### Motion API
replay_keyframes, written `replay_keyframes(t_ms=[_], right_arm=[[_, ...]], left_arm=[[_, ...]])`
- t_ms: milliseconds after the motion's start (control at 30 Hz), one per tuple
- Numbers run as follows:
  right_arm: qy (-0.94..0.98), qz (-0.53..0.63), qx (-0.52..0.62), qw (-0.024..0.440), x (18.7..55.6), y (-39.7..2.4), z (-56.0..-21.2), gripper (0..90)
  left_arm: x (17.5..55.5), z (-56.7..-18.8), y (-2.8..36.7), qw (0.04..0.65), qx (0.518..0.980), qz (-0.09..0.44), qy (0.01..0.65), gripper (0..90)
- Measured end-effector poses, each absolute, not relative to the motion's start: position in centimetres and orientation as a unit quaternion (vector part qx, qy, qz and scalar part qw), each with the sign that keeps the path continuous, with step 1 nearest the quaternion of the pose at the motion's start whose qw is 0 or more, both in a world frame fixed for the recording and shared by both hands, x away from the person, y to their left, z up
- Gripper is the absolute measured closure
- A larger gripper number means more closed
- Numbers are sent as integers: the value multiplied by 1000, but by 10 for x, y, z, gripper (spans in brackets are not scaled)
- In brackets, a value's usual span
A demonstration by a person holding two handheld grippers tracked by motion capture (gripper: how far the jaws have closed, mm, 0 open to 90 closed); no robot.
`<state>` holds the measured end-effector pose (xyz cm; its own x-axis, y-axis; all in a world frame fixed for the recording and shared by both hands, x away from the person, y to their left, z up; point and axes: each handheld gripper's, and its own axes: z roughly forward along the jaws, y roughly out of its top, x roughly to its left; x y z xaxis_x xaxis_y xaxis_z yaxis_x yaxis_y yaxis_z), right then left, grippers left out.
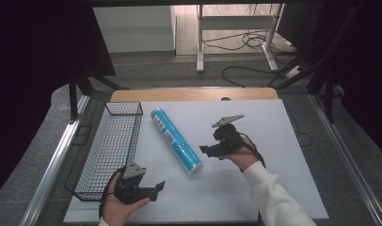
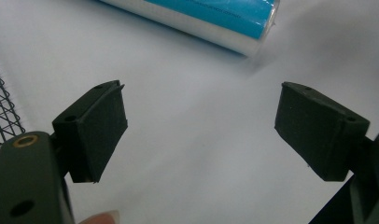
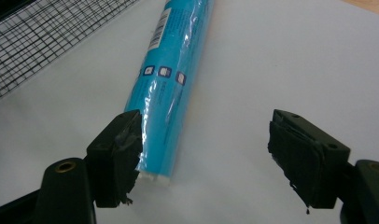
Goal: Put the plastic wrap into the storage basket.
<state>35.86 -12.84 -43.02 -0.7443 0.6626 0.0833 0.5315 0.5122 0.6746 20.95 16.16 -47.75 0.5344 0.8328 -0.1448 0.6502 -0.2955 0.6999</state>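
Observation:
A long blue plastic-wrapped roll (image 1: 175,140) lies diagonally on the white table top, between a wire basket and my right hand. My right gripper (image 1: 208,149) is open just right of the roll's near end, and nothing is held. In the right gripper view the roll (image 3: 171,84) runs away from the left jaw, its near end beside that jaw. My left gripper (image 1: 157,187) is open low on the table, near the front edge. In the left gripper view the roll's end (image 2: 211,21) lies ahead, beyond the open jaws.
A black wire basket (image 1: 110,146) stands along the table's left side, and its mesh (image 3: 43,39) shows in the right gripper view too. White surface (image 1: 269,136) stretches to the right of my right hand. Floor cables and a desk frame lie beyond the table.

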Motion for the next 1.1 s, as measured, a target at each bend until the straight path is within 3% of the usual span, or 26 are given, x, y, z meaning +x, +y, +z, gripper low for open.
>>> replay_keyframes(t_ms=[1100], right_arm=[[886,273,369,60,430,-21,-461,204]], left_arm=[[210,-482,158,361,801,116,463,165]])
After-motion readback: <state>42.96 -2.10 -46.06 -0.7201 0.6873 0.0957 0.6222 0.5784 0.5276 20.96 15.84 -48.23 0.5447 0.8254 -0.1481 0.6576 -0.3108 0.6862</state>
